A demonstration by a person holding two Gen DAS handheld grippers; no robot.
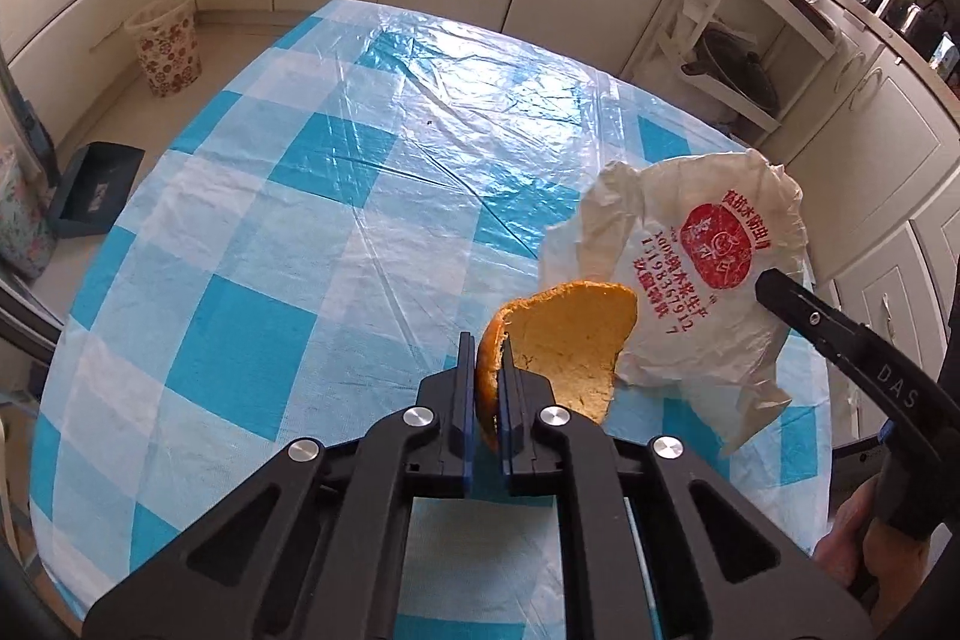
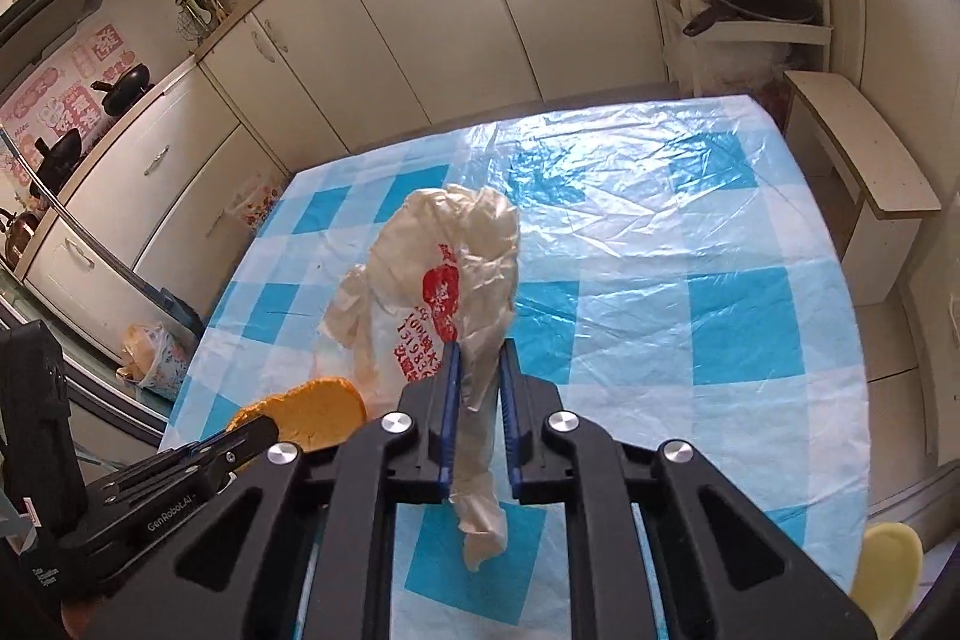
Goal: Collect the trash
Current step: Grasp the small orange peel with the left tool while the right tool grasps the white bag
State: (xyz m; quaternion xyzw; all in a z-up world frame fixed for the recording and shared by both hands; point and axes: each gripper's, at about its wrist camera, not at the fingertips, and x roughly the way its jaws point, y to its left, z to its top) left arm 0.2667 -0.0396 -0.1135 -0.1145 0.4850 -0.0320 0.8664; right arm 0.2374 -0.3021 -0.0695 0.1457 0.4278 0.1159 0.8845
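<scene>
My left gripper [image 1: 485,343] is shut on a piece of bread [image 1: 570,340], yellow-brown and half round, held above the table. My right gripper [image 2: 480,352] is shut on the edge of a white plastic bag [image 2: 444,256] with red print, held up over the table. In the left wrist view the bag [image 1: 690,256] hangs just right of the bread, and a right gripper finger [image 1: 786,298] touches it. In the right wrist view the bread [image 2: 318,412] and the left gripper [image 2: 252,439] sit at lower left, beside the bag.
The table has a blue and white checked cloth [image 1: 312,244] under clear plastic. A floral waste bin [image 1: 167,46] stands on the floor beyond the far left corner. Cream cabinets [image 2: 420,10] line the walls. A shelf with a black pan [image 2: 756,1] stands at the right.
</scene>
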